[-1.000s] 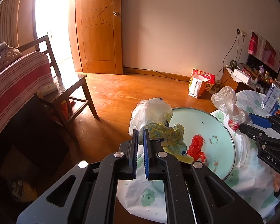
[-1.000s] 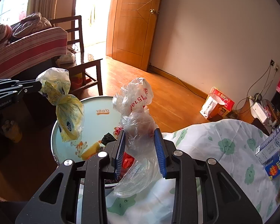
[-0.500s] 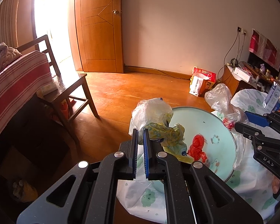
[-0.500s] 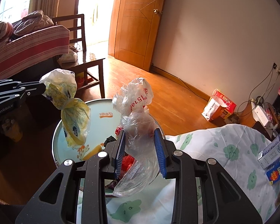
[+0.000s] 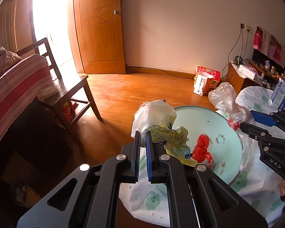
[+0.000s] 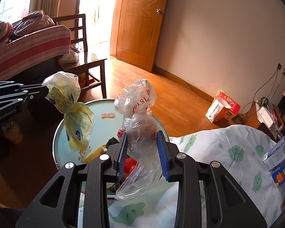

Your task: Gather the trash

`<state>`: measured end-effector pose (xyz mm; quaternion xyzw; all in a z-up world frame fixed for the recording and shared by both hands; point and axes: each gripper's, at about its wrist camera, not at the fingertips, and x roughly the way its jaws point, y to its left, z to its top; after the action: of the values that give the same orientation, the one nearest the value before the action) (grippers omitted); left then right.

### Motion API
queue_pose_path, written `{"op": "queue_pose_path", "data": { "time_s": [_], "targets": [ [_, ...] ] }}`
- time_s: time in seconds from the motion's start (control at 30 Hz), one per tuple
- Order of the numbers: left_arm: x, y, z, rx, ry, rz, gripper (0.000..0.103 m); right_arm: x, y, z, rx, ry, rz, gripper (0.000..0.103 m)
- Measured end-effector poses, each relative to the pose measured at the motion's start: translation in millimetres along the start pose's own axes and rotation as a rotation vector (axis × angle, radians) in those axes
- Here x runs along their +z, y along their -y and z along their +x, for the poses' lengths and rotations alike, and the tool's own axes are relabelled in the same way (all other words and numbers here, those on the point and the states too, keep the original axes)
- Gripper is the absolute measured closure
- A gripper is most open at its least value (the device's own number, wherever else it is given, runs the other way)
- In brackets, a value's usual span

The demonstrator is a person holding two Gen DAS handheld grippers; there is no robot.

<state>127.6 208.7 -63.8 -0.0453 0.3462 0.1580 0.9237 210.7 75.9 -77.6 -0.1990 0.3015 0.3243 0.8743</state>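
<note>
Above the round table [image 6: 104,114]:
Left gripper [image 5: 142,138]: clenched on the yellow bag [image 6: 74,112], which hangs over the table's 9 o'clock side.
Right gripper [image 6: 142,142]: grasping the clear bag [image 6: 140,125], held at the table's 4 o'clock edge.
Tabletop: red scrap [image 5: 201,148] near centre, apart from both bags.

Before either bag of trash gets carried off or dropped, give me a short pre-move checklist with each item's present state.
1. Left gripper jaws shut on yellow bag: ok.
2. Right gripper jaws clamping clear bag: ok.
3. Yellow bag lifted clear of round table: ok.
4. Clear bag fully off the table: cannot tell, its tail hangs low.
5. Table cleared: not ok, red plastic scrap remains.
6. Bin in view: not ok.
</note>
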Motion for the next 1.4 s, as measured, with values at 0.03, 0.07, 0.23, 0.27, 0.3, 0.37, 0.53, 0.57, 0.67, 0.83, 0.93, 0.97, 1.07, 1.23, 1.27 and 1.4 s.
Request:
{"op": "queue_pose_path", "data": {
  "time_s": [0.03,0.07,0.23,0.27,0.3,0.37,0.53,0.57,0.67,0.83,0.93,0.97,1.07,1.23,1.27,1.4],
  "targets": [
    [0.0,0.1,0.0,0.0,0.0,0.0,0.098,0.0,-0.1,0.0,-0.001,0.001,-0.001,0.071],
    [0.0,0.0,0.0,0.0,-0.001,0.0,0.098,0.1,-0.2,-0.6,-0.002,0.002,0.0,0.071],
    [-0.5,0.6,-0.1,0.0,-0.001,0.001,0.098,0.0,0.6,-1.6,-0.001,0.005,-0.001,0.071],
    [-0.5,0.8,-0.3,0.0,-0.001,0.001,0.098,-0.1,0.3,-1.8,-0.001,0.007,-0.001,0.071],
    [-0.5,0.6,0.0,-0.001,-0.001,0.002,0.098,0.0,0.9,-1.8,-0.001,0.007,0.0,0.071],
    [-0.8,0.9,-0.1,-0.001,0.0,0.002,0.098,-0.5,0.9,-1.6,-0.001,0.007,0.0,0.071],
    [-1.1,0.9,-0.4,-0.001,0.0,0.001,0.098,0.2,0.8,-1.9,-0.002,0.007,-0.001,0.071],
    [-1.1,1.2,-0.6,0.0,0.001,0.002,0.098,0.1,0.8,-2.0,-0.002,0.008,-0.001,0.071],
    [-1.1,1.2,-0.7,-0.003,0.001,0.003,0.098,0.9,0.2,-2.3,-0.003,0.009,-0.003,0.071],
    [0.8,3.3,-5.5,-0.016,0.009,0.003,0.095,2.2,1.8,-4.6,-0.003,0.017,-0.001,0.071],
    [0.9,6.0,-10.1,-0.017,0.022,0.007,0.072,1.7,6.6,-7.0,0.002,0.034,0.017,0.059],
    [1.1,7.2,-11.9,-0.008,0.031,0.006,0.052,0.5,8.4,-7.8,-0.001,0.037,0.023,0.054],
    [0.6,11.1,-16.9,-0.011,0.042,0.013,0.047,-1.4,11.0,-12.2,-0.003,0.04,0.037,0.048],
    [-4.2,21.7,-33.7,-0.012,0.072,0.031,0.021,-12.7,19.7,-38.3,-0.022,0.074,0.097,0.038],
    [-5.4,24.2,-38.1,-0.012,0.077,0.035,0.016,-16.5,22.0,-47.6,-0.029,0.085,0.115,0.038],
    [-8.9,33.1,-58.5,-0.031,0.117,0.046,0.014,-29.1,26.7,-78.5,-0.063,0.138,0.159,0.034]
  ]
}}
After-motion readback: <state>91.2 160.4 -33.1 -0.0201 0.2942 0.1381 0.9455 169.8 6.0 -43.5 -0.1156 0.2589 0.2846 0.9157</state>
